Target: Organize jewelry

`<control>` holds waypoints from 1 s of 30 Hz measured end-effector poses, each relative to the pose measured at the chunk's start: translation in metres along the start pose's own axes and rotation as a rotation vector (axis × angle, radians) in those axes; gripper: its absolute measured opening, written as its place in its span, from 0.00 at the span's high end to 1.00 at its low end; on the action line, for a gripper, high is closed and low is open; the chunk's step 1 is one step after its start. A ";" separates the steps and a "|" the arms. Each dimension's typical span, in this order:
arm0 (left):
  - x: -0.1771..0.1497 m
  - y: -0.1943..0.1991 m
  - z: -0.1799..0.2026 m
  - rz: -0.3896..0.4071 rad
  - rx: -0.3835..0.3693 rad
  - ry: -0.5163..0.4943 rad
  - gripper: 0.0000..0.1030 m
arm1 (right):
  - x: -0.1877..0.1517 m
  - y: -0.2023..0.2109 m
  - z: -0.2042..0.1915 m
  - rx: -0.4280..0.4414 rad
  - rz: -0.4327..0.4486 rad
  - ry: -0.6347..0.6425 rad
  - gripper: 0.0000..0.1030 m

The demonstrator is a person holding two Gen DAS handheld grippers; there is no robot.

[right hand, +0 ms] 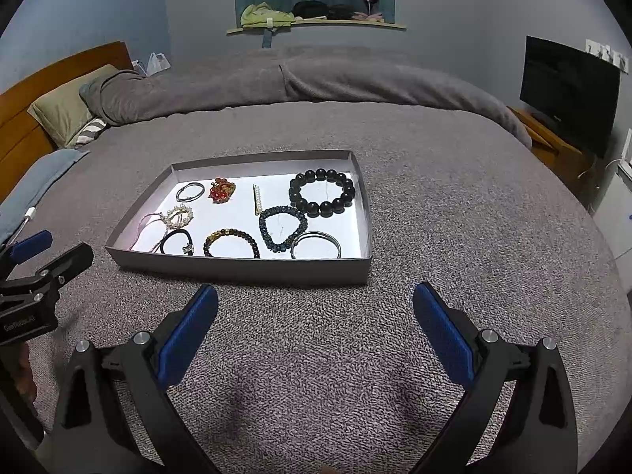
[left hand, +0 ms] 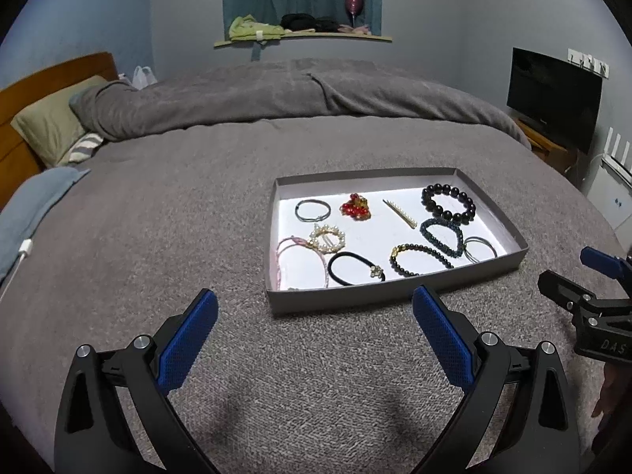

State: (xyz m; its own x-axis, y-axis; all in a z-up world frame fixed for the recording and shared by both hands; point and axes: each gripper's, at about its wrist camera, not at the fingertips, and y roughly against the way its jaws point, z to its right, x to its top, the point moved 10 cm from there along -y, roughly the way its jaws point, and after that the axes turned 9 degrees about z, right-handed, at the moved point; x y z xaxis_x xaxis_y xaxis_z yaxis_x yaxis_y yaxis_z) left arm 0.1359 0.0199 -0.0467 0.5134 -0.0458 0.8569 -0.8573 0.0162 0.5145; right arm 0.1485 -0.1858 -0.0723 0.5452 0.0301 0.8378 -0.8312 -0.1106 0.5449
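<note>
Both grippers' jaws gape wide and empty near the shallow grey cardboard tray (right hand: 245, 266), whose big black bead bracelet (right hand: 322, 192) looks light and slippery, best pinched across its beads

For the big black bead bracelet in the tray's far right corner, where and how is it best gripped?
Take the black bead bracelet with the right hand-held gripper, coming straight down from above. It lies flat as an open ring, so put one finger inside the loop and one outside, pinching the near arc. The far and right arcs sit close to the tray walls, which would likely crowd a finger.
</note>
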 end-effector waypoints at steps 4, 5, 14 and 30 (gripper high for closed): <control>-0.001 0.000 0.002 0.000 -0.001 -0.008 0.05 | 0.000 0.001 -0.001 0.003 -0.001 0.001 0.05; -0.001 0.001 0.002 0.001 -0.001 -0.010 0.05 | 0.000 0.001 -0.001 0.002 -0.001 0.002 0.05; -0.001 0.001 0.003 -0.001 -0.002 -0.010 0.05 | 0.000 0.001 -0.001 0.005 -0.001 0.001 0.05; -0.002 0.002 0.004 -0.005 -0.002 -0.016 0.05 | 0.001 0.002 -0.001 0.005 -0.001 0.001 0.05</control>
State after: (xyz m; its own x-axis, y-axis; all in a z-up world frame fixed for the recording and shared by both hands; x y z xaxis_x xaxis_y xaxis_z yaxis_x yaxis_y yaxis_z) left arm 0.1333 0.0165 -0.0477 0.5166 -0.0621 0.8540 -0.8549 0.0184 0.5185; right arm 0.1471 -0.1846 -0.0705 0.5459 0.0317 0.8373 -0.8301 -0.1154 0.5455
